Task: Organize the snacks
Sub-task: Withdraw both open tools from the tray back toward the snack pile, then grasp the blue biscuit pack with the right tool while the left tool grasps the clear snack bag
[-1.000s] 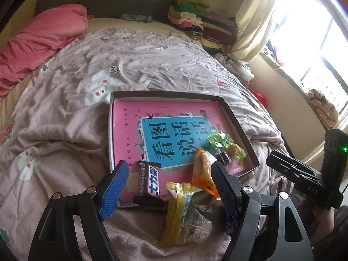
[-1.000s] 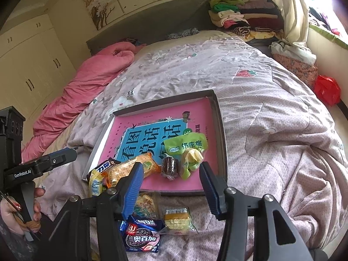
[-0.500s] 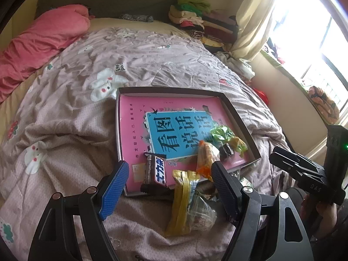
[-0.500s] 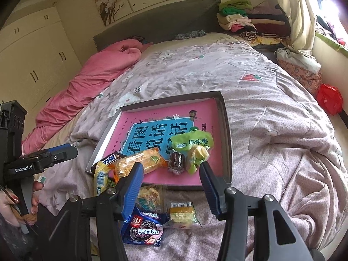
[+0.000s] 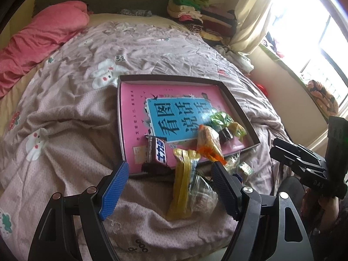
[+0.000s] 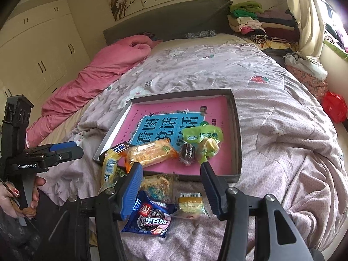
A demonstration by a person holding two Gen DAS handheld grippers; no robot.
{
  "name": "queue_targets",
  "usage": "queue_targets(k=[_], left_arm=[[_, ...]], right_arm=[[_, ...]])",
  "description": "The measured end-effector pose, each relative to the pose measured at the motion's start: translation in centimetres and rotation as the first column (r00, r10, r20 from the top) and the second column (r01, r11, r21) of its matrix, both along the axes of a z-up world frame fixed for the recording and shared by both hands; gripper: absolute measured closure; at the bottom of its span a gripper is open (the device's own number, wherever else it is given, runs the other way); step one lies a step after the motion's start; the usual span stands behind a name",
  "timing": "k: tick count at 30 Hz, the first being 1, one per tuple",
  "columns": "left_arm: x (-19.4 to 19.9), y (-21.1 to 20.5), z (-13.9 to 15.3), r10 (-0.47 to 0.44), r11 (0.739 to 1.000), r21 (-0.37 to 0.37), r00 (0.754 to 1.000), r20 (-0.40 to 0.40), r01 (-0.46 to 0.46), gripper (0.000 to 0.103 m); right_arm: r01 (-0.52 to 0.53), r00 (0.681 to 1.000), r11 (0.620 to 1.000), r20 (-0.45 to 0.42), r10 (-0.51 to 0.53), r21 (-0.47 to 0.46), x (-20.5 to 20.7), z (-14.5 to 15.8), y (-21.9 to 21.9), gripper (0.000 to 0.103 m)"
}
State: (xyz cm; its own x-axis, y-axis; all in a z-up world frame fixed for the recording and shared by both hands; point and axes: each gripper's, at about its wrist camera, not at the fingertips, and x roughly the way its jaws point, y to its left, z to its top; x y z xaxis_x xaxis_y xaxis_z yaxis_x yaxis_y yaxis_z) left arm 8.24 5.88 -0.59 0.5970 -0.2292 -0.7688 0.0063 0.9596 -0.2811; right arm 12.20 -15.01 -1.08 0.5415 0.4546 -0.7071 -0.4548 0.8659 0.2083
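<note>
Since a second before, both grippers had backed away from the shallow grey cardboard tray (image 6: pixel 237 130), so the tray and its pink-and-blue printed book (image 5: pixel 174 113) sat higher in each view and more quilt showed below.

The left gripper (image 5: pixel 168 183) hung with jaws wide and empty above the yellow crinkled plastic packet (image 5: pixel 184 182), which lay at 6 o'clock of the tray, draped over its near rim. The right gripper (image 6: pixel 171 180) was likewise wide and empty, over the glossy blue cookie packet (image 6: pixel 150 218) and the small clear-wrapped cake square (image 6: pixel 191 203), both on the soft, wrinkled mauve quilt (image 6: pixel 282 152) just outside the tray's 6 o'clock edge.

Inside, near the rim, lay a dark foil chocolate bar (image 5: pixel 159 152), an orange-ended clear cracker pack (image 6: pixel 150 155), a round dark wrapped sweet (image 6: pixel 187 153) and a puffy green bag (image 6: pixel 202 136).

The wrappers looked slick and crushable; a pinch on a loose corner could slip or crush the cake. The quilt gave no firm backing, so fingers pressing down might snag fabric. Nudging the tray's thin wall could tip the straddling packs off.
</note>
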Motion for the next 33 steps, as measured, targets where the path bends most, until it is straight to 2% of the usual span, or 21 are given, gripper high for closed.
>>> queue_targets(k=[9, 33], left_arm=[[-0.8, -0.6, -0.8, -0.013, 1.0, -0.013, 1.0, -0.025, 0.013, 0.024], [-1.7, -4.5, -2.4, -0.123, 0.992, -0.029, 0.989, -0.077, 0.121, 0.024]], right_arm=[[-0.015, 1.0, 1.0, -0.012, 0.014, -0.013, -0.8, -0.4, 0.0, 0.048], [-0.12, 0.993, 0.988, -0.022, 0.118, -0.099, -3.5, -1.7, 1.2, 0.048]])
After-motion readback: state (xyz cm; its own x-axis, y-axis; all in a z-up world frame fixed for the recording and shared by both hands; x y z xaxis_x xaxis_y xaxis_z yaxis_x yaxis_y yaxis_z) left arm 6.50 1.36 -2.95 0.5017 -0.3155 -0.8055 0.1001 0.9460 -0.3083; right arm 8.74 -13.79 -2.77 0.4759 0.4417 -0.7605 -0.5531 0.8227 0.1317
